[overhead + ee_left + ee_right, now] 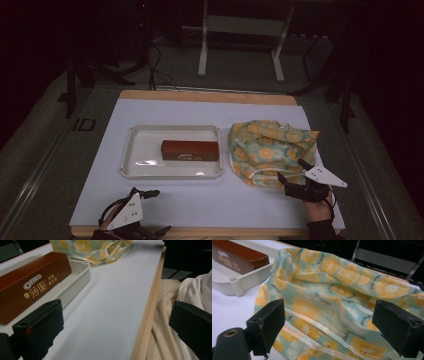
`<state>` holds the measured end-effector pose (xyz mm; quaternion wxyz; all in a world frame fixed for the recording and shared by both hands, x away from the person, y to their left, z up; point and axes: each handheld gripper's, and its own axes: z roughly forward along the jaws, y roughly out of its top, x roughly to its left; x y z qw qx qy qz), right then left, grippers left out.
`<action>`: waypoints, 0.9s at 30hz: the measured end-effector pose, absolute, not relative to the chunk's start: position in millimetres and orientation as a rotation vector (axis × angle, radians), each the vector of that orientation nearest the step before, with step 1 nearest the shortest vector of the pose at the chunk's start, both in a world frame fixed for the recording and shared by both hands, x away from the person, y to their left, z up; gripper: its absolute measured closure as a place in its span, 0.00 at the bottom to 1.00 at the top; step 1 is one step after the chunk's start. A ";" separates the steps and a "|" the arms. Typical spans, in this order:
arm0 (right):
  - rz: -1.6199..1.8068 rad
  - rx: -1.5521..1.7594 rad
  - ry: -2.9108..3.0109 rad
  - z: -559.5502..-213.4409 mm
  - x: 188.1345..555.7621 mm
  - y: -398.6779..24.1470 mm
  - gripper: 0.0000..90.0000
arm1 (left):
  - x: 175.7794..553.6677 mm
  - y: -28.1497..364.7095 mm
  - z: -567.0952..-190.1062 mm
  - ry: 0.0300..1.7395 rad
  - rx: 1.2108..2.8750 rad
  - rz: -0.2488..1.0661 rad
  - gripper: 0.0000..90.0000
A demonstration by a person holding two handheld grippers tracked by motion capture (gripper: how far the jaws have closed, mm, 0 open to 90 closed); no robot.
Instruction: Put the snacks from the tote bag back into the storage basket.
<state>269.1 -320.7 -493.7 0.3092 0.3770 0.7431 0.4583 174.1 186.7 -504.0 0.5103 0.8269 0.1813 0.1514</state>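
I am holding my right gripper [294, 176] wide open over the near edge of the fruit-print bag [270, 150], gripping nothing. My left gripper [150, 210] is waiting at the table's near edge, jaws wide apart and empty. The brown Oreo box [190, 150] is lying in the white tray [131, 150], just beside the bag

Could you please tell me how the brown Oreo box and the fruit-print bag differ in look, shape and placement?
The Oreo box is plain brown with white lettering; the fruit-print bag is pale teal with orange and yellow fruit slices. The box is rigid and straight-edged, while the bag is soft and crumpled. The box lies inside the white tray; the bag lies directly on the white sheet beside the tray. The right gripper is open at the bag's near edge; no gripper is near the box. Both rest unheld.
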 end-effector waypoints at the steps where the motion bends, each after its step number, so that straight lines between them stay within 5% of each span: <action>1: 1.215 0.993 1.958 -493.4 268.8 -320.7 0.13 | 173.7 186.7 -504.1 0.437 1.990 0.364 0.00; 27: 1.223 0.977 1.961 -495.3 268.7 -321.3 0.15 | 173.4 186.8 -503.6 0.433 1.988 0.367 0.00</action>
